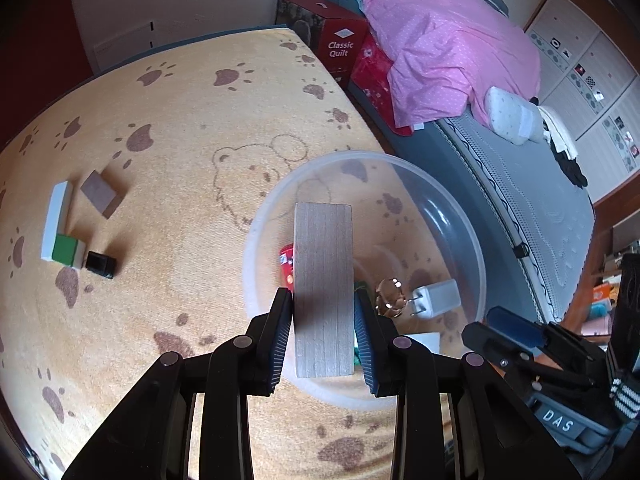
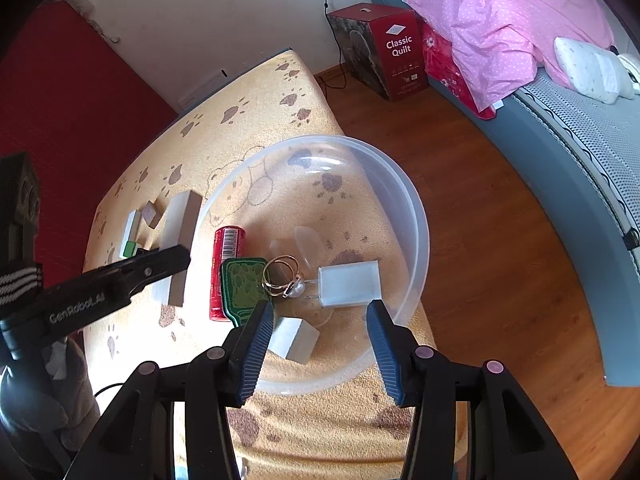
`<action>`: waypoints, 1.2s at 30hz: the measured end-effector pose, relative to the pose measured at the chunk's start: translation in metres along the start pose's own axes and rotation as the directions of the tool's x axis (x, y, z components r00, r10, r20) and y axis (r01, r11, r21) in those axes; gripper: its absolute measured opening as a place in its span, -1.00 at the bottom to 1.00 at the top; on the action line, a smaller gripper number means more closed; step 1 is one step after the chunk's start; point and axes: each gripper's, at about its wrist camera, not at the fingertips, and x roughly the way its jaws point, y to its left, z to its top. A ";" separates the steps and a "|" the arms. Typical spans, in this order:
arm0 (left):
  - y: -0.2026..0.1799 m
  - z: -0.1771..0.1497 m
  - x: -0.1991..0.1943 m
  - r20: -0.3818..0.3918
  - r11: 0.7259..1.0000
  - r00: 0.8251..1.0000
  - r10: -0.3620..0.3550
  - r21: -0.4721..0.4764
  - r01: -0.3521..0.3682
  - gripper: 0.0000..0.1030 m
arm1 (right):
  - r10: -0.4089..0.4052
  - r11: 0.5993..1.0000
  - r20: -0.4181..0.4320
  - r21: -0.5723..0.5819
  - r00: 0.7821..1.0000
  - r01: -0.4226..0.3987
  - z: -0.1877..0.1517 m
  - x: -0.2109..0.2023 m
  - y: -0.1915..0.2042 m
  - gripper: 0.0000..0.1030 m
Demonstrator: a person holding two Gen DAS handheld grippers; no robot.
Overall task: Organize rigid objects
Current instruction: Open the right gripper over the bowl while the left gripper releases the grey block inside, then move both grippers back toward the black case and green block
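Observation:
My left gripper (image 1: pixel 323 308) is shut on a long pale wooden block (image 1: pixel 323 280) and holds it over the left rim of a clear plastic bowl (image 1: pixel 460 220). The block also shows in the right wrist view (image 2: pixel 180 240), next to the bowl (image 2: pixel 412 208). In the bowl lie a red can (image 2: pixel 226 264), a green paw-print tag (image 2: pixel 242 288), gold rings (image 2: pixel 282 276), a white charger plug (image 2: pixel 350 284) and a small grey block (image 2: pixel 294 338). My right gripper (image 2: pixel 318 320) is open and empty above the bowl's near rim.
On the paw-print cloth (image 1: pixel 180 120) at left lie a white bar (image 1: pixel 56 216), a green cube (image 1: pixel 68 250), a brown tile (image 1: pixel 102 194) and a black cube (image 1: pixel 101 264). A bed with a pink quilt (image 1: pixel 448 48) and a red box (image 1: pixel 332 36) stand at right.

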 end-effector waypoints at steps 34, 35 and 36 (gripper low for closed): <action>0.069 -0.026 -0.001 -0.052 0.973 0.996 0.072 -0.217 -0.082 0.31 | 0.043 0.997 -0.025 -0.060 0.999 -0.044 -0.006 0.010 0.037 0.15; 0.071 -0.027 -0.002 -0.052 0.971 0.996 0.077 -0.224 -0.086 0.31 | 0.044 0.997 -0.027 -0.064 0.999 -0.046 -0.006 0.010 0.039 0.15; 0.074 -0.028 -0.003 -0.052 0.969 0.996 0.078 -0.229 -0.088 0.31 | 0.045 0.997 -0.028 -0.067 0.999 -0.047 -0.006 0.011 0.041 0.14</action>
